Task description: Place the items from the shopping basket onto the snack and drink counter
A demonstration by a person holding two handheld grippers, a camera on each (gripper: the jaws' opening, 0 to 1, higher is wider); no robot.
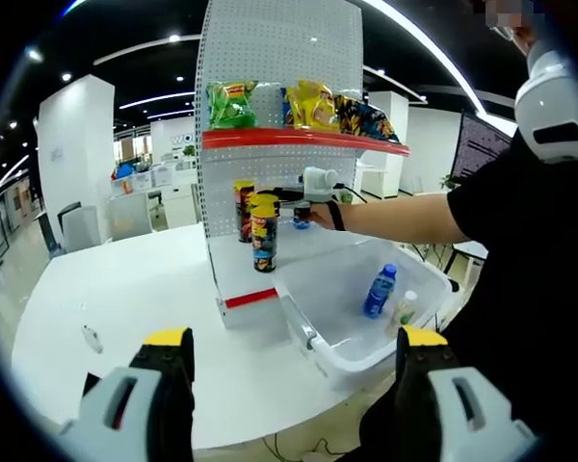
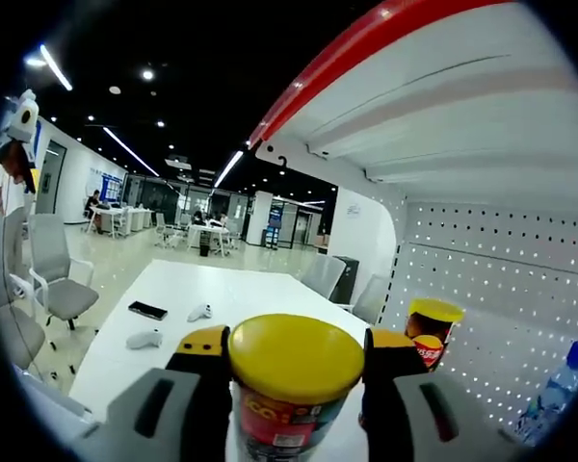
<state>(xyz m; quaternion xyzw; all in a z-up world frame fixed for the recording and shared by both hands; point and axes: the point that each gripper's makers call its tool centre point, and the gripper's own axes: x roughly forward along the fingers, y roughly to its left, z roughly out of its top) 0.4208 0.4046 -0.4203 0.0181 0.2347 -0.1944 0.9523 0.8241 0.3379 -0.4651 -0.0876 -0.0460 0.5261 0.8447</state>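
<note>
My right gripper (image 2: 295, 358) is shut on a chip can with a yellow lid (image 2: 295, 380), held under the red-edged shelf (image 2: 366, 43) of the counter. Beside it stand another yellow-lidded can (image 2: 432, 332) and a blue bottle (image 2: 557, 387) against the pegboard. In the left gripper view, a person's arm holds that right gripper (image 1: 317, 183) over the counter's lower shelf (image 1: 252, 299), next to several standing cans (image 1: 260, 231). The white shopping basket (image 1: 320, 339) holds a blue bottle (image 1: 380, 290) and a pale bottle (image 1: 405, 308). My left gripper (image 1: 294, 354) hangs open in front of the basket.
Snack bags (image 1: 299, 104) lie on the red top shelf (image 1: 299, 141). The counter stands on a large white table (image 1: 125, 289) bearing a small object (image 1: 91, 338). A phone (image 2: 146, 310) and two controllers (image 2: 200, 312) lie on the table. Office chairs (image 2: 53, 279) stand at the left.
</note>
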